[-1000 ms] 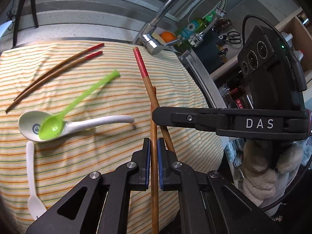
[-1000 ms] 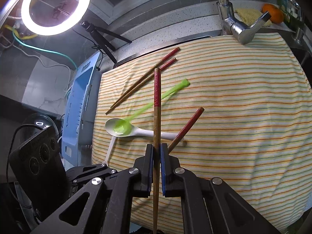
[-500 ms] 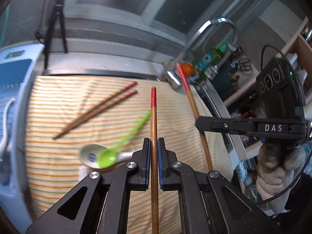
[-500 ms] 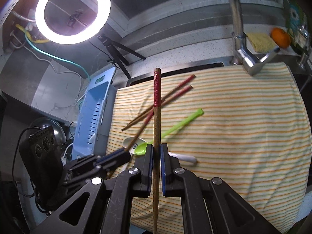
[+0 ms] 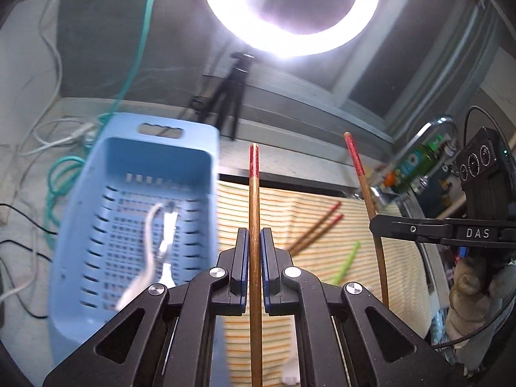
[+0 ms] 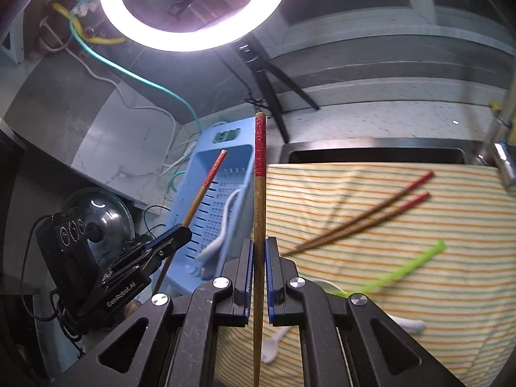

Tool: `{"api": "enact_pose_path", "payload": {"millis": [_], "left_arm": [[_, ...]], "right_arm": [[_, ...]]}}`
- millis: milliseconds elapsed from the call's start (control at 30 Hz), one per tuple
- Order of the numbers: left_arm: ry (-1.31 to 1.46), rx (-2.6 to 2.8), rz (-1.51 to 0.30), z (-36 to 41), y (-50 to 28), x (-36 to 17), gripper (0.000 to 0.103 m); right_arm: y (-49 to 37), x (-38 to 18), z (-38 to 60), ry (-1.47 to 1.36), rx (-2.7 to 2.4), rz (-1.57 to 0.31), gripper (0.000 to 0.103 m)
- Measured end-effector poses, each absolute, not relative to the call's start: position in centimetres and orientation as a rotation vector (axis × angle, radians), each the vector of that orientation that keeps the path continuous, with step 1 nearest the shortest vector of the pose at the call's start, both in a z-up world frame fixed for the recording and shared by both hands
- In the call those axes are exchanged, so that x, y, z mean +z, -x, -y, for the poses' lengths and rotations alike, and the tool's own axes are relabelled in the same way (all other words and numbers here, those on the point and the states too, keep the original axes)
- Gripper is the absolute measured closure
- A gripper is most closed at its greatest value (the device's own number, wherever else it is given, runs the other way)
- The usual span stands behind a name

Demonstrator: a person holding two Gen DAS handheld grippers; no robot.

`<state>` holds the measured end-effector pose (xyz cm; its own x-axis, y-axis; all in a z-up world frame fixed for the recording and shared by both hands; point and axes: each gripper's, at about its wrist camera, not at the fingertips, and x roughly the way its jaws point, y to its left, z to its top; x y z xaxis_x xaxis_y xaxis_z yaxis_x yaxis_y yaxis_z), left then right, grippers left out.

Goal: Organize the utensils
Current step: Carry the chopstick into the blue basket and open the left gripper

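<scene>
Left gripper (image 5: 254, 271): your jaws are clamped on one red-tipped chopstick (image 5: 254, 225), which runs straight out along the fingers — a grip that lets you aim it tip-first.
Right gripper (image 6: 257, 277): closed on a second chopstick (image 6: 259, 213) the same way, held upright over the cloth's edge.
Blue basket (image 5: 96, 225): it sits just left of the striped cloth (image 6: 419, 290) and looks like the bin you are heading for; something white, blurred, already lies inside.
Left on the cloth: a chopstick pair (image 6: 371, 219), a green spoon (image 6: 403, 271) and white utensils near your fingers.
In the way: your two sticks are close together — mind they don't cross over the basket's narrow mouth.
</scene>
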<state>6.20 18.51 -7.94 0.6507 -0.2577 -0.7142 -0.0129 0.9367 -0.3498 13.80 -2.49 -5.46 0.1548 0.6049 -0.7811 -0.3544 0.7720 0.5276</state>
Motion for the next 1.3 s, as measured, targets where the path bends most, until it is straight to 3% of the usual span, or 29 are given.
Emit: {"api": "enact_pose_path", "payload": {"millis": [567,667,767,1167,1300], "left_arm": [[0.375,-0.043,-0.908,-26.2,-8.2,-10.6,0.097],[0.381,-0.026,-0.912,-26.6,-8.5,-10.7,0.097],[0.383,-0.006,-0.916,-26.9,-8.7,-10.7,0.087],[0.388,0.011,-0.886,-26.8,-7.9,-9.3,0.087],[0.388,0.012,-0.86,-26.0,-6.9,-7.9,0.087]], "right_arm": [[-15.8,-9.3,-10.6,-0.181,0.763,-1.303,0.097],[-16.0,-10.0,-11.4,-0.167,0.766,-1.315,0.095],[-16.2,-10.4,-11.7,-0.154,0.76,-1.321,0.094],[-16.2,-8.8,-10.1,-0.128,0.757,-1.298,0.093],[-16.1,-7.6,-8.9,-0.128,0.776,-1.284,0.084]]}}
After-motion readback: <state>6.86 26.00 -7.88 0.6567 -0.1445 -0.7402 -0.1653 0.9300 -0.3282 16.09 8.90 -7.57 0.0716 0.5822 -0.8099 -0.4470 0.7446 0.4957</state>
